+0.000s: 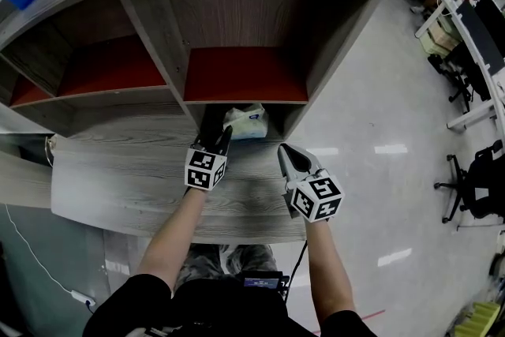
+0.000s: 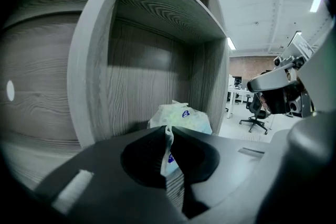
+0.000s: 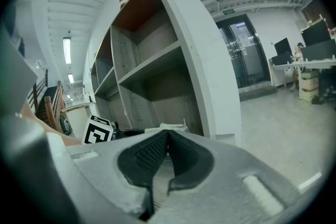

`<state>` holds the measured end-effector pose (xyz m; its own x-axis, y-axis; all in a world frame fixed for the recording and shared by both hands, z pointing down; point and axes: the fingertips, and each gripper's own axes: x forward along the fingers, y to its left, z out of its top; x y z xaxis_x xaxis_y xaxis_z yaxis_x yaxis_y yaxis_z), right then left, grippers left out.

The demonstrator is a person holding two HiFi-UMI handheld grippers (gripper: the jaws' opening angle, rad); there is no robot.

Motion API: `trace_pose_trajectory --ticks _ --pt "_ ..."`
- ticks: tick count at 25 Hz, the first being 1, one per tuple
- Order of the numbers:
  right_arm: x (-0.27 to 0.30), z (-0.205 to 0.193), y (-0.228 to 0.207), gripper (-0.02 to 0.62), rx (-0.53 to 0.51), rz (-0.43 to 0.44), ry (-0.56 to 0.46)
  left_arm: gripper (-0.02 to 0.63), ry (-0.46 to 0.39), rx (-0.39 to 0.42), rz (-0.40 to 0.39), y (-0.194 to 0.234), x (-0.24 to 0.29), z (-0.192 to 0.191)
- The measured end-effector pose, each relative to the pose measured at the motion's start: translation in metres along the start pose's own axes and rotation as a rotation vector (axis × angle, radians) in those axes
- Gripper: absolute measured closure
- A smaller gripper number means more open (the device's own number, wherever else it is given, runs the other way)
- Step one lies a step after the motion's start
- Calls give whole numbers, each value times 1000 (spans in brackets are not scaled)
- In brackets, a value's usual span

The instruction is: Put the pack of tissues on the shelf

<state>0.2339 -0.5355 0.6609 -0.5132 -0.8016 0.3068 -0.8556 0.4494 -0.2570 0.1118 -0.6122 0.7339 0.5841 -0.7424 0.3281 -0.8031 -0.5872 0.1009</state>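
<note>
Pack of tissues [image 1: 246, 122] lies in the lower compartment of the right-hand column of the wood-grain shelf [image 1: 162, 59], directly beneath the compartment with the red floor. It rests near the front opening, pale and crinkled, with a blue mark on its wrapper.

The left hand-held gripper [image 1: 223, 135] reaches to the mouth of that compartment. Its jaws are pinched together on a thin flap of the pack's plastic wrapper. In the left gripper view the flap stands upright in the slit between the dark pads [image 2: 152, 152], and the bulk of the pack sits just beyond them against the compartment's right wall.

The right hand-held gripper [image 1: 282, 151] hangs just to the right, outside the shelf's end panel and apart from the pack. Its jaws are pressed together with nothing between them. The right gripper view shows the pack's edge past its tips, and the left gripper's marker cube [image 3: 97, 131] off to the side.

Both forearms stretch over a grey wood-grain table [image 1: 110, 181] in front of the shelf. Black office chairs [image 1: 473, 181] stand on the shiny floor to the right.
</note>
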Motion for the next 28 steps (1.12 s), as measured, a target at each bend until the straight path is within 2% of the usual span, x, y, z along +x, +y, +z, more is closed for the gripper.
trace_pose_trajectory --ticks 4,11,15,20,25,28 --pt "-2 1 0 595 4 1 -1 594 27 -9 -15 -2 4 -3" --pt "-10 0 3 595 13 2 12 582 88 25 -39 -8 0 -12" --pt "-14 2 8 595 20 9 17 528 103 20 -55 -8 -5 -11" --pt "-21 8 18 595 26 19 26 500 106 0 -69 -14 -22 -4" --pt "-24 22 29 595 23 28 33 430 148 -37 -128 -20 -31 -6" --pt "-28 32 34 595 18 26 34 424 168 -52 -132 -19 -31 -5"
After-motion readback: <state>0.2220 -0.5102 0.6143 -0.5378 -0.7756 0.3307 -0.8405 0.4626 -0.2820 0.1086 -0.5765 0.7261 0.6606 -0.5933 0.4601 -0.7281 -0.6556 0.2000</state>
